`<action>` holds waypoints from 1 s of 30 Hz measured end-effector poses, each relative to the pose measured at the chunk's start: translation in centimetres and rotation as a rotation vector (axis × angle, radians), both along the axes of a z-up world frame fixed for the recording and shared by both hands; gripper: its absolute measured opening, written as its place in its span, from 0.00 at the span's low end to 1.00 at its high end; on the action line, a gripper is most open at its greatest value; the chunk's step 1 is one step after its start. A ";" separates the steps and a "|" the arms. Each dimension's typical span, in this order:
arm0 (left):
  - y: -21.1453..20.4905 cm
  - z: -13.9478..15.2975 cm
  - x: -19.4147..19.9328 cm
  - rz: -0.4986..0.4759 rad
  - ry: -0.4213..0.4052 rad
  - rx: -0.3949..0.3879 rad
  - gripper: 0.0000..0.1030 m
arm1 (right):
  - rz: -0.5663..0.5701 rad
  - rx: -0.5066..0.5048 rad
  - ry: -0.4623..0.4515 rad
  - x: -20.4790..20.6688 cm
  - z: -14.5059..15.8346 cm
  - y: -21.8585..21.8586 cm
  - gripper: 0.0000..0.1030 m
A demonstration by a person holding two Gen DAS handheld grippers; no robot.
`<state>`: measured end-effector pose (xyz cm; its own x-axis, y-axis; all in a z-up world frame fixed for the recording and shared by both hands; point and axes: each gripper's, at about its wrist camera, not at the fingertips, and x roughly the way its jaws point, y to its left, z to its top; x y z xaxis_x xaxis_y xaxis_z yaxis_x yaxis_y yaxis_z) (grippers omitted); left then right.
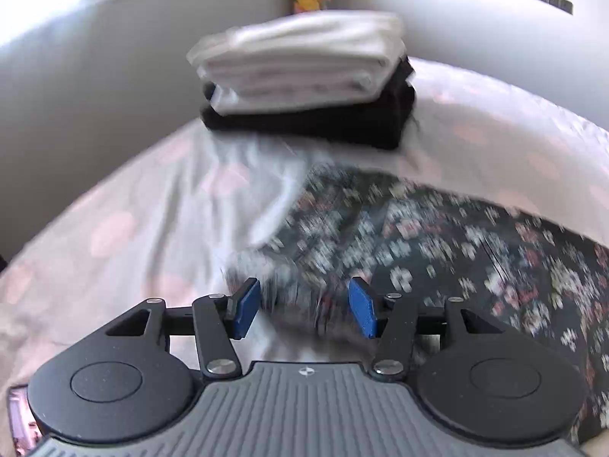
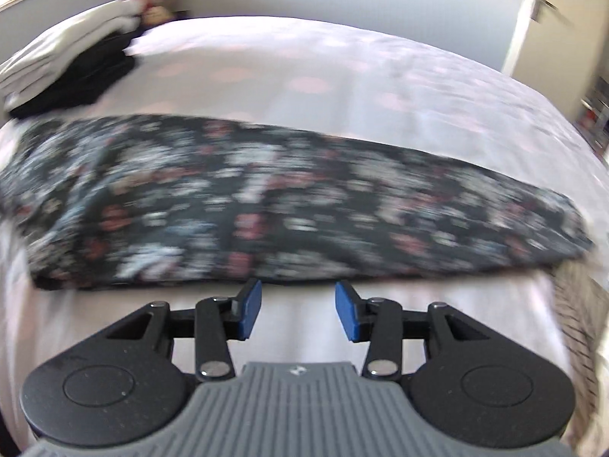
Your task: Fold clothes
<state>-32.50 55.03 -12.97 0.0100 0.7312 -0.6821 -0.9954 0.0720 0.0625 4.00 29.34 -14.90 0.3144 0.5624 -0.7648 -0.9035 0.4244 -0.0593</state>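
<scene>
Right now you are hovering both grippers low over the dark floral fabric garment [image 2: 266, 198], lying as a long band across mid-frame on the pale pink-spotted bedsheet [image 2: 342, 76]. Left gripper [image 1: 304, 306] and right gripper [image 2: 298, 310] are gaping wide, holding nothing, probably ready to pinch its near edge. A folded white-and-black clothes stack [image 1: 304, 76] is sitting at upper centre.

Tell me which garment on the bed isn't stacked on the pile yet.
The dark floral garment, lying alone near both grippers; the white and black ones are stacked.
</scene>
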 end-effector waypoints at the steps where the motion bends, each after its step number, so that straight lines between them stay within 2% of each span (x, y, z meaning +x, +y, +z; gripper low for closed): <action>1: -0.1 0.3 0.0 0.010 0.003 0.020 0.59 | -0.024 -0.009 0.002 1.1 0.2 -0.6 0.48; 4: -0.3 0.6 0.2 -0.011 -0.040 0.024 0.59 | -0.089 -0.037 0.005 4.3 0.9 -2.1 0.51; 8: -0.5 0.2 2.0 -0.086 -0.027 0.006 0.59 | -0.170 -0.067 -0.007 8.6 1.8 -3.9 0.54; 10: -0.5 0.1 3.1 -0.136 -0.048 0.002 0.59 | -0.220 -0.061 0.007 11.0 2.4 -5.0 0.58; 14: -0.6 -0.3 4.8 -0.226 -0.145 -0.024 0.60 | -0.313 -0.038 0.053 15.1 3.1 -6.9 0.66; 17: -1.2 -0.4 5.6 -0.249 -0.171 0.018 0.61 | -0.383 -0.021 0.068 17.8 3.4 -8.0 0.67; 19: -1.5 -0.4 5.8 -0.243 -0.185 0.057 0.62 | -0.426 0.020 0.105 19.9 3.8 -9.0 0.70; 21: -1.4 -0.5 5.9 -0.214 -0.191 0.065 0.63 | -0.466 0.063 0.137 22.0 4.1 -9.8 0.80; 22: -1.3 -0.6 5.9 -0.200 -0.194 0.066 0.63 | -0.486 0.084 0.147 23.0 4.1 -10.2 0.81; 27: -0.1 -1.2 6.0 -0.188 -0.231 -0.038 0.63 | -0.581 0.192 0.196 28.0 3.9 -11.7 0.87; 30: -0.3 -1.3 6.4 -0.206 -0.207 -0.027 0.63 | -0.639 0.256 0.225 30.9 3.8 -12.7 0.87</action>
